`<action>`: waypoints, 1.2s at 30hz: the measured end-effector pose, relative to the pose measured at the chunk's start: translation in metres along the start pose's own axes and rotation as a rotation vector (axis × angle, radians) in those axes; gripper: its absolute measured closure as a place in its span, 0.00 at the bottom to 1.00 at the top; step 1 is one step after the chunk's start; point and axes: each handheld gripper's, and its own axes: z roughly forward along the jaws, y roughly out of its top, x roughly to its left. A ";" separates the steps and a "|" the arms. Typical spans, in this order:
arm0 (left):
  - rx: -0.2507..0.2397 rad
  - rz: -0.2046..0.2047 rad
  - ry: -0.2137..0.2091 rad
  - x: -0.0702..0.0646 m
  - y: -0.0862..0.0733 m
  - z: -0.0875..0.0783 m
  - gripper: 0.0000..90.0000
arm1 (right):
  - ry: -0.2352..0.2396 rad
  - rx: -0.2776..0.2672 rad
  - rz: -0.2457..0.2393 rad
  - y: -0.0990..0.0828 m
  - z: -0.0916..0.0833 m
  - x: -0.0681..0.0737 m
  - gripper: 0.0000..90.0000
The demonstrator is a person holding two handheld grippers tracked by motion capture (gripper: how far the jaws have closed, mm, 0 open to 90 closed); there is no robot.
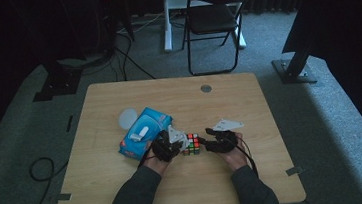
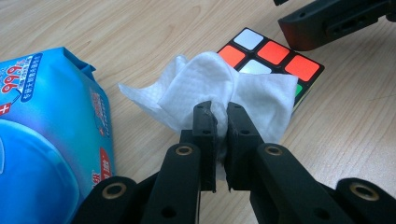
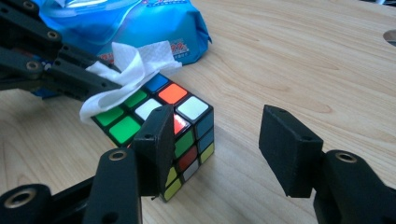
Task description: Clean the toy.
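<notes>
With the left tongs (image 2: 221, 122) clamped on the wet wipe (image 2: 210, 86) atop the cube (image 3: 161, 126) on the table (image 1: 127, 187), the empty, half-open right tongs (image 3: 224, 144) should steady the cube first.

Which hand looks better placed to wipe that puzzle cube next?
The left, I'd say. The left gripper is already shut on the white wipe, which lies against the cube. The right gripper stands open beside the cube, gripping nothing.
</notes>
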 end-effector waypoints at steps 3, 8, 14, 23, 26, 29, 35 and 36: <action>-0.001 0.002 0.000 0.000 0.000 0.000 0.94 | 0.001 -0.005 0.008 0.001 0.002 0.001 0.49; -0.012 -0.005 0.005 0.001 0.000 -0.001 0.94 | -0.019 0.002 0.003 0.003 0.004 0.002 0.48; -0.035 -0.021 0.013 0.004 0.002 -0.007 0.93 | -0.068 0.065 -0.033 0.001 0.007 -0.002 0.50; -0.056 -0.050 0.027 0.009 0.001 -0.011 0.93 | -0.051 0.002 -0.019 0.008 0.001 0.007 0.43; -0.060 -0.047 0.028 0.010 0.002 -0.013 0.93 | -0.037 0.014 -0.027 0.011 0.006 0.013 0.42; -0.070 -0.046 0.028 0.010 0.002 -0.016 0.93 | -0.028 0.025 -0.020 0.008 0.012 0.014 0.42; -0.084 -0.058 0.040 0.014 0.002 -0.020 0.93 | -0.030 0.022 0.002 0.007 0.010 0.009 0.47; -0.085 -0.057 0.041 0.015 0.002 -0.020 0.93 | -0.001 0.016 0.033 0.004 0.007 0.004 0.53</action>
